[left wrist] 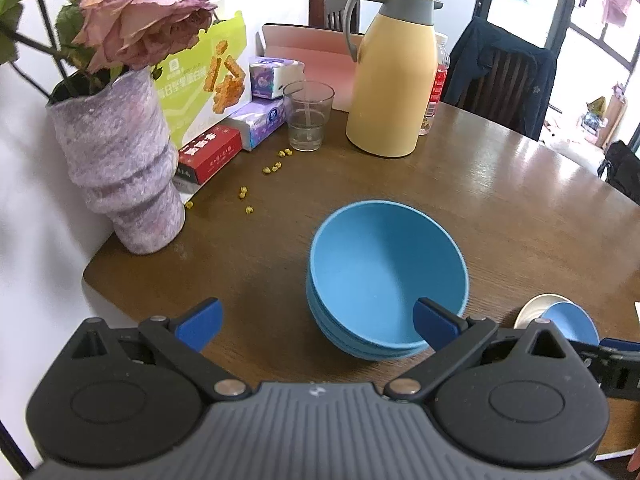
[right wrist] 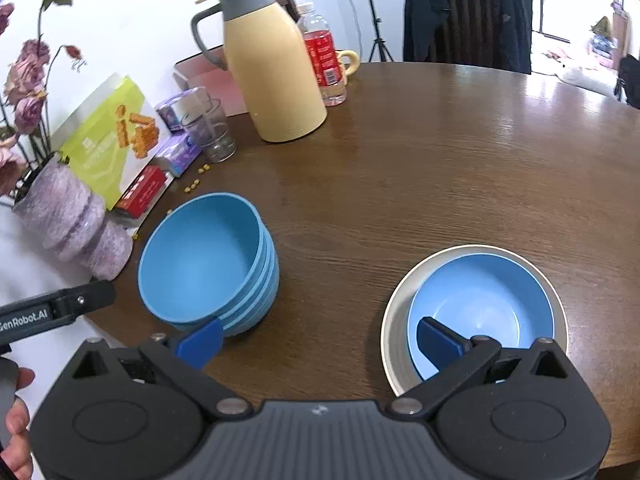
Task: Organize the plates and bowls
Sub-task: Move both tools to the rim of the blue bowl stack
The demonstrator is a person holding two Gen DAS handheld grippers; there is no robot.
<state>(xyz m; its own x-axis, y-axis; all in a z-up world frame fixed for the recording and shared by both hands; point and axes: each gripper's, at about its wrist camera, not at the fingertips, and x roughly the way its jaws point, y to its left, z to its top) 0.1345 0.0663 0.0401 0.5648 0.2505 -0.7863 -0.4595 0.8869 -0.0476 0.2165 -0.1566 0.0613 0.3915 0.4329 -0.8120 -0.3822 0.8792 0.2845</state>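
A stack of several blue bowls [left wrist: 386, 276] stands on the brown round table [left wrist: 520, 200]; it also shows in the right wrist view [right wrist: 208, 260]. A smaller light blue plate [right wrist: 480, 312] lies on a white plate [right wrist: 394, 320] to the right; both peek in at the left wrist view's right edge [left wrist: 568, 320]. My left gripper [left wrist: 318, 324] is open and empty, just in front of the bowl stack. My right gripper [right wrist: 320, 340] is open and empty, between the stack and the plates.
A purple vase [left wrist: 120, 172] with dried roses stands at the table's left edge. Behind are snack boxes [left wrist: 200, 92], tissue packs, a glass [left wrist: 308, 116], a yellow thermos jug [left wrist: 394, 72], a water bottle [right wrist: 324, 52] and a chair [right wrist: 464, 16]. Small yellow crumbs [left wrist: 272, 168] lie on the table.
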